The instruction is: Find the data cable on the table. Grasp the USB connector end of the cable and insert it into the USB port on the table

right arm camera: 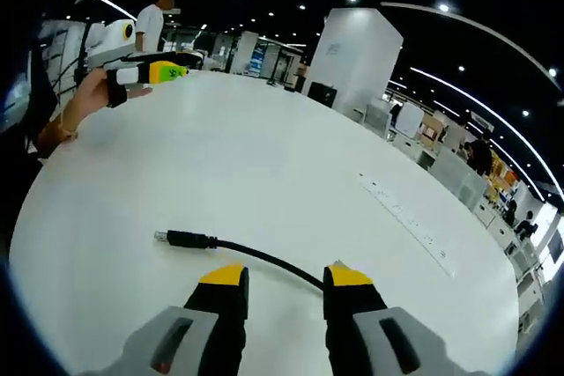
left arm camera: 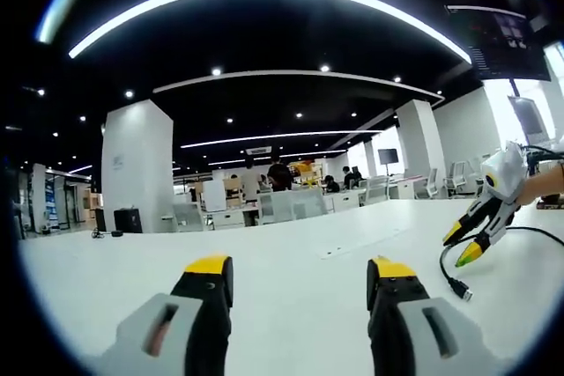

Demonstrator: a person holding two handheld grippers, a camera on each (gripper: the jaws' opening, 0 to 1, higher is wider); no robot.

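A black data cable (right arm camera: 264, 258) lies on the white table (right arm camera: 264, 156), its USB connector (right arm camera: 181, 239) pointing left. My right gripper (right arm camera: 286, 277) hovers open just behind it, and the cable runs in between the yellow-tipped jaws. The left gripper view also catches this right gripper (left arm camera: 463, 244), open above the cable (left arm camera: 448, 269) and its connector (left arm camera: 460, 289). My left gripper (left arm camera: 300, 269) is open over bare table with nothing between its jaws; a hand holds it at the far end of the table (right arm camera: 150, 70). A flat port strip (right arm camera: 410, 217) is set into the tabletop (left arm camera: 352, 246).
The big white table (left arm camera: 264, 305) ends at a far edge. Beyond it are a white pillar (left arm camera: 137, 165), a black box (left arm camera: 128, 218), office desks and chairs, and people (left arm camera: 279, 173). Another person (right arm camera: 150, 24) stands behind the left gripper.
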